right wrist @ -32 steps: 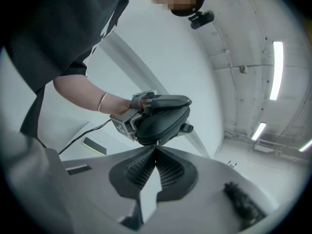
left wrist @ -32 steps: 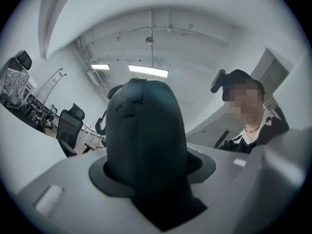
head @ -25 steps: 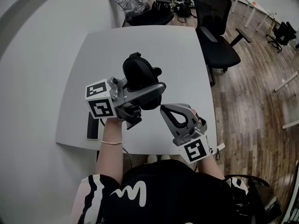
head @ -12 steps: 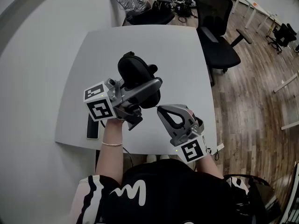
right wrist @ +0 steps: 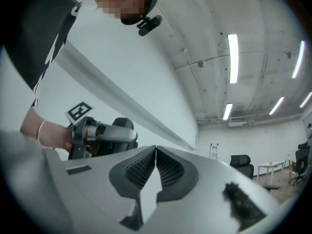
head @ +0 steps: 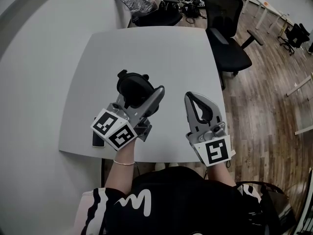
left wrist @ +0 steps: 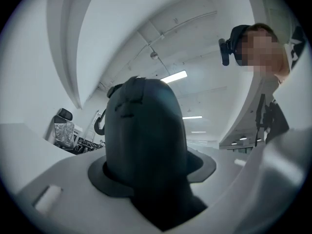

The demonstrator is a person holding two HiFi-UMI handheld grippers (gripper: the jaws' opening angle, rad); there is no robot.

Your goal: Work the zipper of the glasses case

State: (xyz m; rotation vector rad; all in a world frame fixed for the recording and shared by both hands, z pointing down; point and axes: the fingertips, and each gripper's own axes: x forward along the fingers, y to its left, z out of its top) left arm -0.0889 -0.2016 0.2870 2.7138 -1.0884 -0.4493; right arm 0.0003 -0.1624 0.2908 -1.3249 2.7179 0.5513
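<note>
The white tabletop (head: 161, 53) carries nothing of the task at this moment. The black glasses case (head: 131, 88) is held up over its near half, apparently clear of the surface.

The left hand-held gripper (head: 141, 96) is clenched on the case. In the left gripper view the case's rounded body (left wrist: 144, 145) fills the gap between the two jaws and stands up out of them, with one end towards the ceiling. A small dark hook or loop (left wrist: 100, 123) hangs at its side.

The right hand-held gripper (head: 195, 97) stands well apart from the case, to its right, near the tabletop's front edge. The right gripper view shows its ribbed pads (right wrist: 146, 167) pressed together with nothing between them, so it is closed and empty, with no zip pull in its hold.

By my reading, the holding half of the job is in place: the case is steadied in one hand. The zipper half is not being worked right now. The case keeps a closed, whole outline, but neither the zip line nor the puller can be made out, so whether it is zipped or open I cannot tell. What seems left is for the right hand-held gripper to come across, open, and find the pull tab
</note>
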